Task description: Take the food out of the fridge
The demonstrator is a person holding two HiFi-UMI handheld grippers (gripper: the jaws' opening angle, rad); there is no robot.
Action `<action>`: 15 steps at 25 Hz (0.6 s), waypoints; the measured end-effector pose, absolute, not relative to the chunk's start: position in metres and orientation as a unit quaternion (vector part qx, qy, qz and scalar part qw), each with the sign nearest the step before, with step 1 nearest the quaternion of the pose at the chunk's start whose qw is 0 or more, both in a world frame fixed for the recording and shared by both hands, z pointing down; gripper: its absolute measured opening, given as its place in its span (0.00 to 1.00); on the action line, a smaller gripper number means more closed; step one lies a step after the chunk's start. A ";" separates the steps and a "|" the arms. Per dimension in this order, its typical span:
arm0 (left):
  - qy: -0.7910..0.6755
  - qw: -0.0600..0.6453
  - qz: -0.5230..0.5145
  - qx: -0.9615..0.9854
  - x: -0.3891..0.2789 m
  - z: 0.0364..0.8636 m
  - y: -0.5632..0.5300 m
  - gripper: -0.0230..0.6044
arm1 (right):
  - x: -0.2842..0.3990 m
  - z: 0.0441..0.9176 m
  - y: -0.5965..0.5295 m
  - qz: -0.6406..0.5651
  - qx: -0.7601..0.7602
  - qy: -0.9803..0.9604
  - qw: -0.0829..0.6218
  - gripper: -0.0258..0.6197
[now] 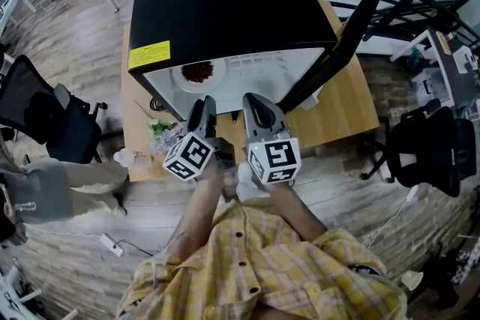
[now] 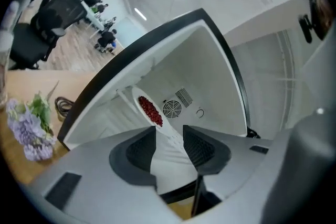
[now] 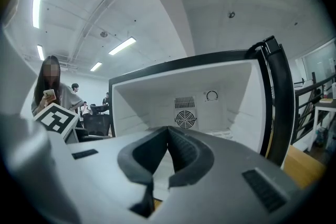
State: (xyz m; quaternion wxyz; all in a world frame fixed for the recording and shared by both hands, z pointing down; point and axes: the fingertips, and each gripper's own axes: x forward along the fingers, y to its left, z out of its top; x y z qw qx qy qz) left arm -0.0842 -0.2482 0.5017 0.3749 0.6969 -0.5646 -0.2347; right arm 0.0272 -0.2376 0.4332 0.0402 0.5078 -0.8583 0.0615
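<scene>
A black mini fridge stands on a wooden table, its door swung open to the right. On its white floor lies a white plate of red food. Both grippers hover just outside the opening. My left gripper is open and empty; in the left gripper view the food shows beyond the gap of the left gripper. My right gripper is shut with nothing in it, and in the right gripper view the right gripper faces the fridge's back wall fan.
Purple flowers and a dark cable lie on the table left of the fridge. Office chairs stand on either side. A person stands in the background at the left of the right gripper view.
</scene>
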 end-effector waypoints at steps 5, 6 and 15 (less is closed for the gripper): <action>-0.519 0.458 -0.350 0.631 -0.093 0.509 -0.253 0.29 | 0.026 0.438 -0.243 0.066 0.499 -0.862 0.047 0.05; -0.513 0.470 -0.366 0.618 -0.095 0.512 -0.254 0.29 | 0.026 0.439 -0.244 0.067 0.498 -0.863 0.047 0.05; -0.486 0.533 -0.439 0.536 -0.101 0.530 -0.264 0.29 | 0.029 0.439 -0.253 0.072 0.491 -0.867 0.049 0.05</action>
